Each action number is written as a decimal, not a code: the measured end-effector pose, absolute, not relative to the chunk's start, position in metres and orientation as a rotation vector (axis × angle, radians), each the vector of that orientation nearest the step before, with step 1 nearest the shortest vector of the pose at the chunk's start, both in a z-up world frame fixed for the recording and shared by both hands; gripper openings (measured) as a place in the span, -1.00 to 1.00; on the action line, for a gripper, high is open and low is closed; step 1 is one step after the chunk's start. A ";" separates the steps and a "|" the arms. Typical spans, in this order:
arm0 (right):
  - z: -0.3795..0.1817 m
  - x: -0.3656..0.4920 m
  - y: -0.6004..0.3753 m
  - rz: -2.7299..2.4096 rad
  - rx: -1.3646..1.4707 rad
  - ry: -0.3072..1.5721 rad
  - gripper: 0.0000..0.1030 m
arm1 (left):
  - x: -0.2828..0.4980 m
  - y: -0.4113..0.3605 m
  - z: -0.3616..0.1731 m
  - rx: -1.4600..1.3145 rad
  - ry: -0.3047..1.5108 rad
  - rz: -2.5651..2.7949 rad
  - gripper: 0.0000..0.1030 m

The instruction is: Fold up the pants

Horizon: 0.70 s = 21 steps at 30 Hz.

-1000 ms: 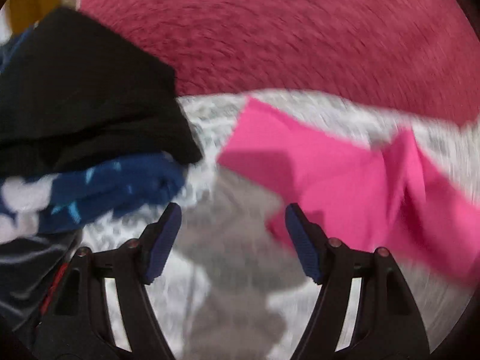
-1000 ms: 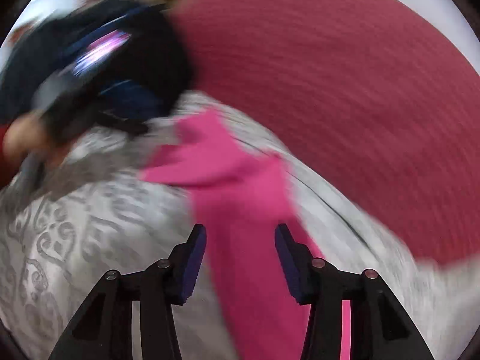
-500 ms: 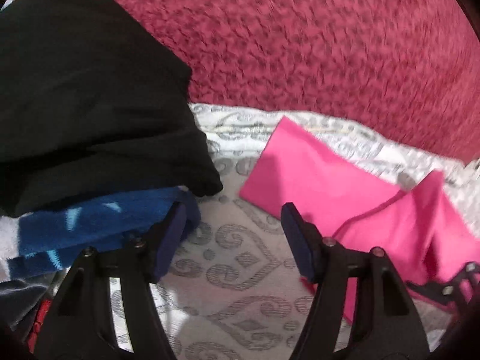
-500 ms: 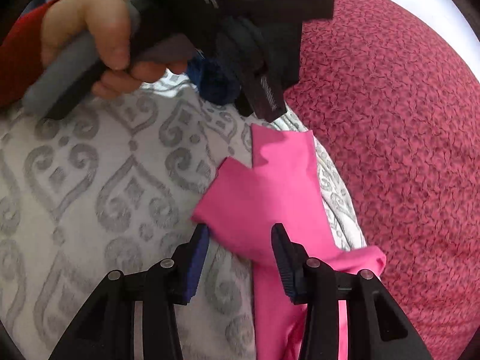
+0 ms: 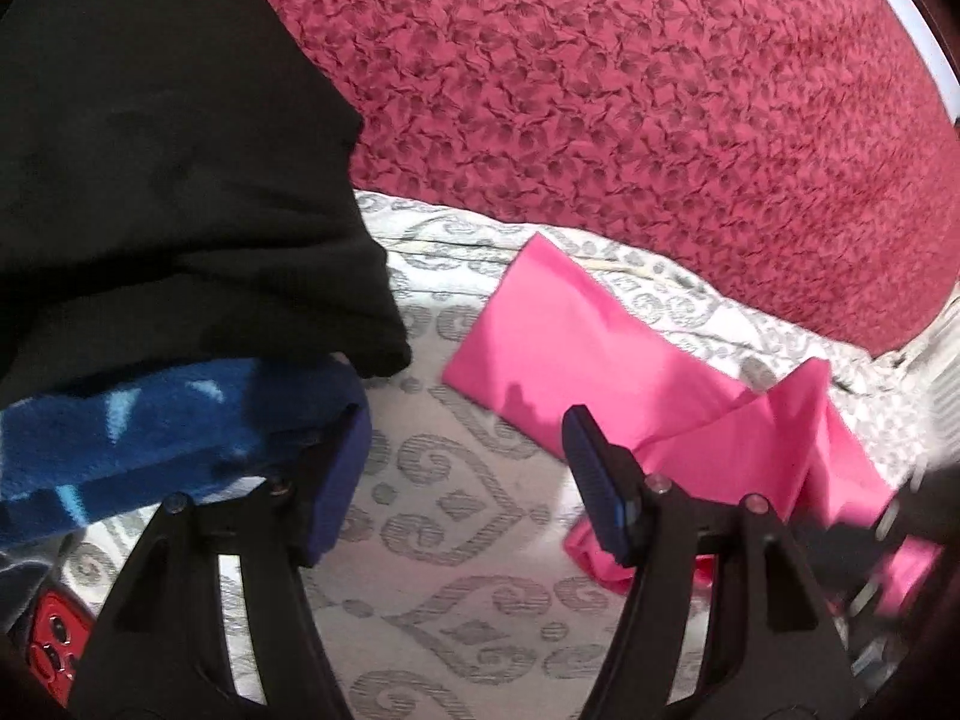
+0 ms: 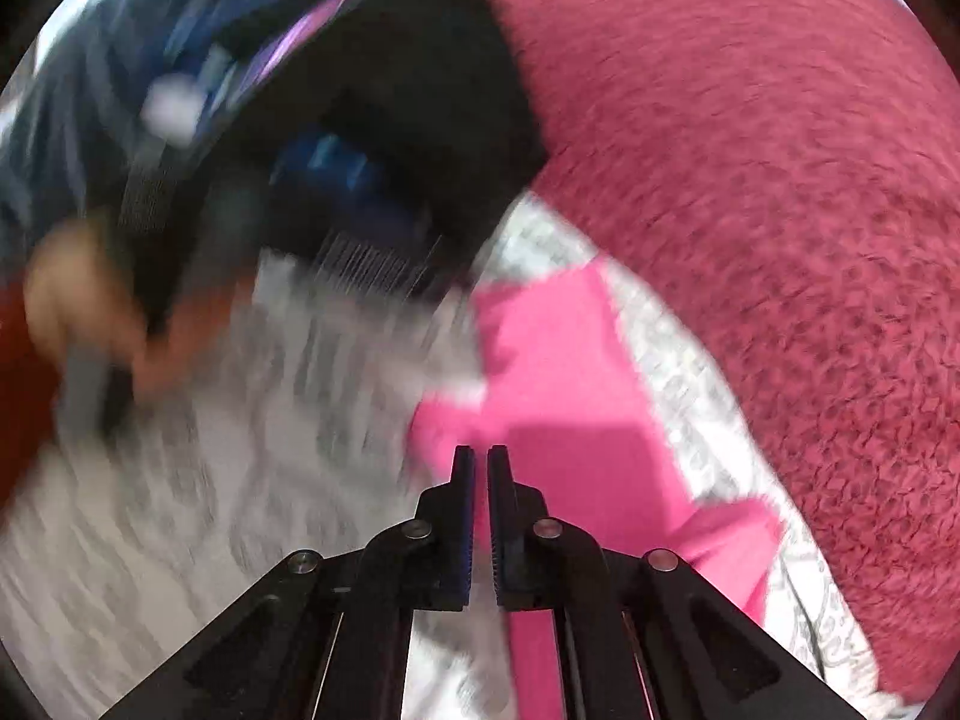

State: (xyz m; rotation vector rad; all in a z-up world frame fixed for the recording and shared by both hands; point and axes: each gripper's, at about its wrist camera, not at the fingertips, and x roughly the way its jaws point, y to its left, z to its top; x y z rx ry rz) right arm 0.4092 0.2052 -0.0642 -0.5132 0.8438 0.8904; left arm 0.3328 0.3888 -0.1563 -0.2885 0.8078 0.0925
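1. Right gripper [image 6: 480, 462]: half a second ago my jaws stood apart over the pink pants [image 6: 564, 372]; now they are drawn together to a thin slit at the cloth's near edge. Whether any pink fabric is caught between them I cannot tell (the view is smeared by motion).
2. Meaning, as I judge it: a first pinch for the fold is being attempted, and the pants still lie crumpled and unfolded.
3. Left gripper [image 5: 465, 450]: jaws wide apart, holding nothing, hovering over the patterned grey-white bedspread [image 5: 456, 516]; it has crept forward slightly.
4. Pink pants [image 5: 576, 360]: ahead and right of the left gripper, beside its right finger.
5. Stack of dark and blue clothes [image 5: 168, 240]: ahead-left, close by the left finger.
6. Pose: both grippers are pointed forward and downward toward the maroon blanket [image 5: 630, 96] beyond.
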 end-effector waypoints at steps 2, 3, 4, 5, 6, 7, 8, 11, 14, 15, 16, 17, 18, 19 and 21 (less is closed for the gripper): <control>-0.040 0.431 0.203 0.894 -0.412 0.831 -0.93 | 0.332 0.392 -0.155 -0.320 0.797 0.057 0.31; -0.029 0.443 0.202 0.898 -0.368 0.827 -0.93 | 0.331 0.394 -0.154 -0.343 0.788 0.031 0.31; -0.021 0.452 0.202 0.899 -0.339 0.826 -0.93 | 0.331 0.395 -0.153 -0.363 0.782 0.006 0.31; -0.014 0.461 0.202 0.900 -0.324 0.829 -0.93 | 0.330 0.395 -0.153 -0.377 0.781 -0.019 0.31; -0.009 0.467 0.203 0.914 -0.333 0.842 -0.93 | 0.329 0.395 -0.153 -0.382 0.785 -0.046 0.31; -0.008 0.466 0.205 0.925 -0.373 0.853 -0.92 | 0.330 0.393 -0.153 -0.370 0.791 -0.052 0.31; -0.010 0.460 0.206 0.931 -0.434 0.848 -0.92 | 0.330 0.390 -0.153 -0.345 0.797 -0.046 0.31; -0.033 0.414 0.206 0.952 -0.669 0.801 -0.75 | 0.331 0.384 -0.158 -0.291 0.813 0.000 0.31; -0.073 0.361 0.206 1.012 -0.834 0.800 -0.22 | 0.333 0.380 -0.166 -0.263 0.842 0.018 0.32; -0.081 0.350 0.206 1.024 -0.854 0.793 0.00 | 0.334 0.377 -0.168 -0.247 0.847 0.029 0.32; -0.091 0.340 0.208 1.037 -0.865 0.786 0.08 | 0.334 0.377 -0.169 -0.245 0.850 0.031 0.32; -0.097 0.336 0.210 1.043 -0.868 0.790 0.08 | 0.334 0.377 -0.172 -0.248 0.853 0.030 0.32; -0.103 0.334 0.213 1.049 -0.865 0.803 0.08 | 0.334 0.377 -0.173 -0.254 0.857 0.031 0.32; -0.107 0.334 0.216 1.050 -0.860 0.811 0.08 | 0.335 0.377 -0.175 -0.258 0.860 0.034 0.32; -0.114 0.340 0.222 1.017 -0.862 0.813 -0.02 | 0.336 0.379 -0.178 -0.264 0.866 0.043 0.32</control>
